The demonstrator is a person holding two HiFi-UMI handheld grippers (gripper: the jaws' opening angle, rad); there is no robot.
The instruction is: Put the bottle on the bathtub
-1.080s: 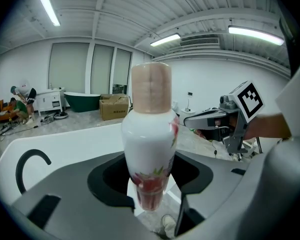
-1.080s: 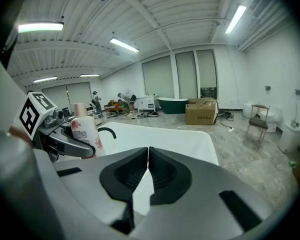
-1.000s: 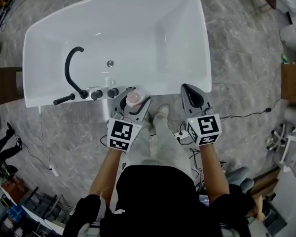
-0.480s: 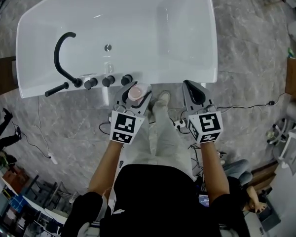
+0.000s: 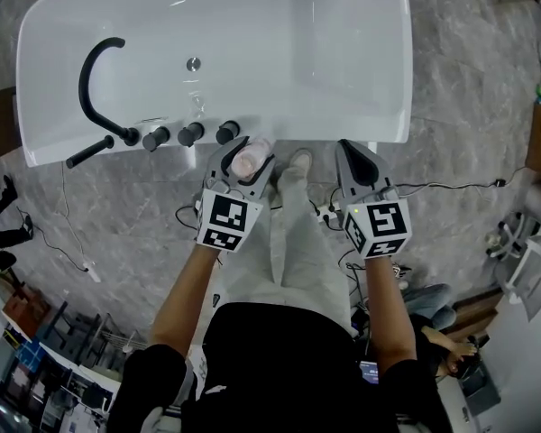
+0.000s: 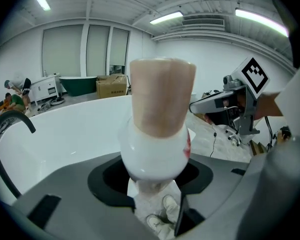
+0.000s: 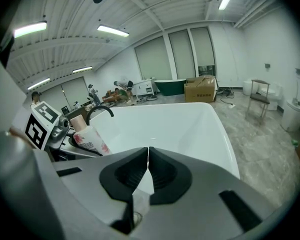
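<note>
Your left gripper point(image 5: 240, 162) is clamped on the white bottle point(image 5: 251, 158), tan cap up, just at the bathtub point(image 5: 352, 52) near rim, beside the black knobs point(image 5: 190, 134). The basin shows its drain point(image 5: 193, 63). Your right gripper point(image 5: 350, 152) has its jaws pressed together, empty, and only its view catches the bottle's red-printed label point(image 7: 85, 140).

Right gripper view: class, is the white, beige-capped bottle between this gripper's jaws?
No, the right gripper is shut on nothing; the white, beige-capped bottle sits in the left gripper.
</note>
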